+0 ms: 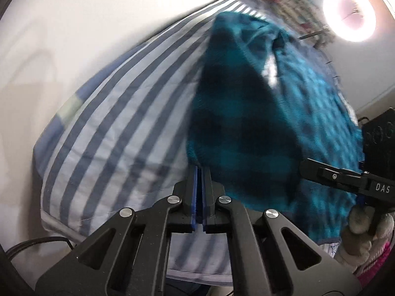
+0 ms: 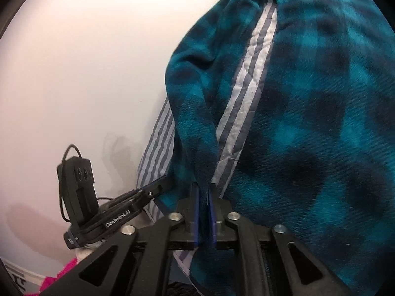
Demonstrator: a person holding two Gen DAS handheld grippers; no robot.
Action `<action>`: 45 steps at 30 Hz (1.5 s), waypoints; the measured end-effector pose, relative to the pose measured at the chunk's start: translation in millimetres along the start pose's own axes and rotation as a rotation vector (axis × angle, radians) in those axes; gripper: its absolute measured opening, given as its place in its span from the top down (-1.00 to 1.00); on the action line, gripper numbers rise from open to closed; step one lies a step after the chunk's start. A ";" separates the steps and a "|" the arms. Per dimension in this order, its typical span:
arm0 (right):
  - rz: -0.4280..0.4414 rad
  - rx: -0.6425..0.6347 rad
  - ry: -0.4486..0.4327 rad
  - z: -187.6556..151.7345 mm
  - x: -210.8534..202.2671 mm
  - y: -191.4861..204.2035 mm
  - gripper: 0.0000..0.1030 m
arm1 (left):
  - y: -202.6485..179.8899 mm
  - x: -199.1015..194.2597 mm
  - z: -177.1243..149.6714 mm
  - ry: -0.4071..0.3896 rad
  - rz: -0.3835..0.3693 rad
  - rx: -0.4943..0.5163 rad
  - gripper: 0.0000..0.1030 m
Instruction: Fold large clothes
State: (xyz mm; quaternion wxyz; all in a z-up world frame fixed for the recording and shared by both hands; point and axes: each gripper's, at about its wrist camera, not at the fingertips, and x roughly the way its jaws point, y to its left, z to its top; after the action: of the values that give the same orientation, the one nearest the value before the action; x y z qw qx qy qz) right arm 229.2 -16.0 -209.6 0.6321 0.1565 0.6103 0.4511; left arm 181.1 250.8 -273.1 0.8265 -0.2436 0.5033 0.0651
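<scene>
A large teal and dark plaid fleece garment (image 1: 259, 113) hangs lifted above a bed with a blue and white striped sheet (image 1: 118, 113). My left gripper (image 1: 200, 172) is shut on the garment's lower left edge. My right gripper (image 2: 203, 192) is shut on a bunched fold of the same fleece (image 2: 308, 128). The striped sheet shows through a gap in the cloth (image 2: 246, 86). The right gripper also shows in the left wrist view (image 1: 306, 167), and the left gripper in the right wrist view (image 2: 163, 182), both close together at the garment's edge.
A white wall (image 1: 86, 24) runs behind the bed. A bright ring light (image 1: 349, 12) stands at the upper right, near patterned fabric (image 1: 284, 2). A dark box (image 1: 380, 138) sits at the right. Pink cloth (image 2: 59, 276) lies low by the hand.
</scene>
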 end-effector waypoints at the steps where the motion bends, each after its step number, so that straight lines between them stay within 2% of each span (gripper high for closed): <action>1: -0.010 -0.009 -0.012 -0.7 -10.9 0.7 0.25 | -7.3 -7.8 -0.3 -0.020 -0.010 0.022 1.00; 2: -0.018 -0.013 -0.021 3.9 -15.2 -0.9 0.15 | -13.0 -15.1 -0.7 -0.039 -0.020 0.040 1.00; 7: -0.080 -0.049 -0.113 28.7 -74.3 -3.8 -0.03 | -47.6 -72.8 -5.4 -0.167 -0.107 0.139 1.00; 11: -0.161 -0.078 -0.189 75.5 -116.7 7.9 -0.05 | -73.7 -98.3 -12.0 -0.227 -0.160 0.212 1.00; 14: -0.212 -0.113 -0.221 114.0 -125.1 23.8 -0.05 | -94.1 -101.0 -13.7 -0.240 -0.189 0.269 1.00; 20: -0.209 -0.113 -0.212 194.7 -87.0 43.8 -0.05 | -117.1 -89.6 -13.8 -0.234 -0.205 0.336 1.00; 24: -0.232 -0.084 -0.184 230.7 -46.2 39.9 -0.05 | -116.0 -83.3 -22.0 -0.211 -0.216 0.341 1.00; 27: -0.261 -0.068 -0.158 257.9 -11.6 33.9 -0.05 | -109.4 -85.1 -25.6 -0.207 -0.219 0.347 1.00; 31: -0.351 -0.054 -0.116 283.7 23.9 28.3 -0.03 | -107.5 -79.9 -27.0 -0.200 -0.210 0.357 1.00; 33: -0.397 -0.052 -0.104 292.9 35.3 25.1 0.06 | -108.1 -77.4 -29.2 -0.186 -0.214 0.360 1.00; 35: -0.423 -0.050 -0.089 301.0 45.5 19.4 0.54 | -109.6 -76.8 -31.4 -0.180 -0.217 0.373 1.00; 36: -0.420 -0.047 -0.084 301.9 48.0 15.1 0.66 | -111.1 -78.6 -31.9 -0.182 -0.217 0.380 1.00; 37: -0.413 -0.040 -0.083 303.0 50.3 9.3 0.90 | -112.7 -81.5 -33.2 -0.186 -0.216 0.392 1.00; 38: -0.402 -0.029 -0.090 302.7 49.9 3.1 0.98 | -113.4 -81.7 -33.7 -0.188 -0.214 0.401 1.00; 41: -0.365 0.011 -0.131 300.4 38.6 -10.5 1.00 | -115.8 -81.0 -36.6 -0.183 -0.216 0.414 1.00; 45: -0.369 -0.015 -0.188 292.2 -8.2 -9.1 1.00 | -133.3 -80.9 -46.3 -0.180 -0.217 0.482 1.00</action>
State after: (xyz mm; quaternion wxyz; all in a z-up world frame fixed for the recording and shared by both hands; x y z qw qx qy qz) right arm 500.6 75.9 -151.0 0.7592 0.0788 0.5638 0.3156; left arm 151.9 123.9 -175.7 0.9042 -0.0858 0.3996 -0.1238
